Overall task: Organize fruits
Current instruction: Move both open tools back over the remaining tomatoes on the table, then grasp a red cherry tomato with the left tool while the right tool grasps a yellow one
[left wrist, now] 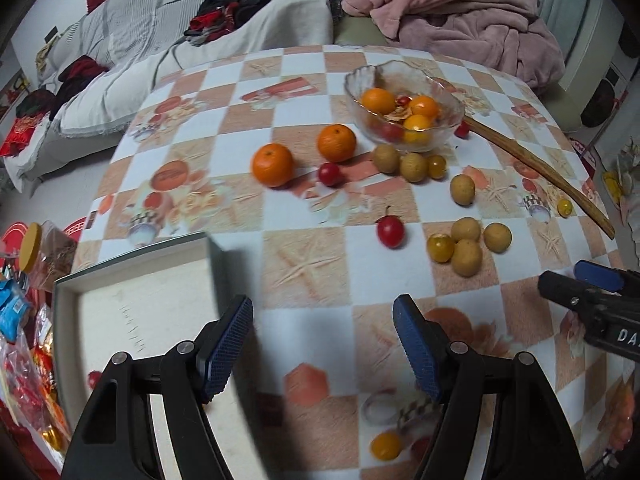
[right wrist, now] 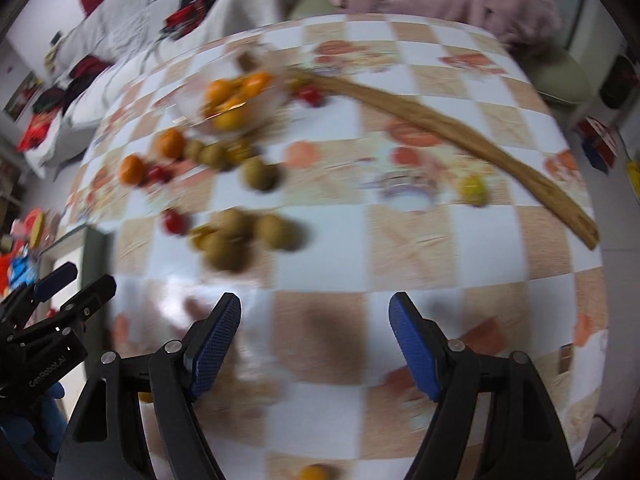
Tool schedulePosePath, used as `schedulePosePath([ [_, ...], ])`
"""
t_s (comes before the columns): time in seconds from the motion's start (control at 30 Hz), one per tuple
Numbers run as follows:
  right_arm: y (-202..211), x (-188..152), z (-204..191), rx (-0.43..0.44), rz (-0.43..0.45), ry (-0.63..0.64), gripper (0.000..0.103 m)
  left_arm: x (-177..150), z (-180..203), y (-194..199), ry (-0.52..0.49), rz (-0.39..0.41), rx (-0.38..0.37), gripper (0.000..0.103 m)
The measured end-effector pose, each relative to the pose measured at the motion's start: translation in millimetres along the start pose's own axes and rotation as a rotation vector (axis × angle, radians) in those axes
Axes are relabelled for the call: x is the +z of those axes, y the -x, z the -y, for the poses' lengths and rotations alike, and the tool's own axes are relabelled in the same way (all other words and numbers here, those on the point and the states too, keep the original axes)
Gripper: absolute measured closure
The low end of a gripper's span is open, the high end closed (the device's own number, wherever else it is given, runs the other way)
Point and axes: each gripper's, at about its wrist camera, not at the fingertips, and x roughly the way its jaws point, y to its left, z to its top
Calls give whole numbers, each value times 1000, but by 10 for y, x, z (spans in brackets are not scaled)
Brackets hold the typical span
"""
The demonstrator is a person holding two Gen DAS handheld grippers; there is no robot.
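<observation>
A glass bowl (left wrist: 404, 100) at the far middle of the checkered table holds oranges and small tomatoes. Two oranges (left wrist: 273, 165) lie loose left of it. Red cherry tomatoes (left wrist: 390, 231), brown longans (left wrist: 466, 257) and yellow tomatoes (left wrist: 440, 248) are scattered in front. My left gripper (left wrist: 322, 344) is open and empty, low over the near table beside a white tray (left wrist: 140, 300). My right gripper (right wrist: 314, 344) is open and empty over the near table; its view is blurred. The longan cluster (right wrist: 240, 236) lies ahead of it to the left.
A long wooden stick (left wrist: 540, 168) lies across the right side of the table. A yellow tomato (left wrist: 386, 446) sits near the front edge. A sofa with grey covers, clothes and a pink blanket (left wrist: 460, 12) stands behind the table. Snack packets (left wrist: 24, 344) lie at the left.
</observation>
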Motion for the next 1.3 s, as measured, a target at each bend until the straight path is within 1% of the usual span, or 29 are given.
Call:
schedulePosePath([
  [0.13, -41, 97, 337, -27, 3, -45, 23, 91, 123, -179, 6, -14, 1, 29],
  [0.37, -145, 196, 735, -63, 5, -79, 23, 190, 228, -440, 2, -39, 16, 29],
  [0.63, -296, 364, 872, -97, 25, -56, 23, 279, 319, -592, 7, -36, 24, 29],
  [0.87, -421, 553, 874, -124, 40, -21, 24, 370, 364, -644, 29, -30, 23, 29],
  [0.97, -457, 598, 845, -149, 41, -11, 26, 387, 344, -652, 49, -33, 17, 29],
  [1.0, -462, 603, 837, -154, 41, -9, 28, 390, 340, -653, 54, -34, 16, 29],
  [1.07, -455, 608, 826, -168, 46, -3, 37, 393, 344, -652, 56, -35, 18, 30],
  [1.1, -439, 611, 824, -171, 51, 1, 48, 393, 340, -652, 55, -35, 14, 40],
  [1.13, -430, 617, 823, -170, 52, 5, 61, 396, 342, -647, 54, -34, 8, 45],
  [1.17, -427, 625, 822, -164, 50, 10, 65, 400, 354, -643, 49, -37, 8, 48],
  [1.23, -418, 633, 823, -150, 41, 16, 79, 409, 388, -632, 37, -35, -3, 66],
  [1.27, -411, 632, 833, -138, 38, 11, 79, 413, 409, -627, 27, -36, -10, 69],
  [1.3, -399, 625, 849, -119, 37, -1, 79, 410, 428, -618, 19, -37, -16, 75],
])
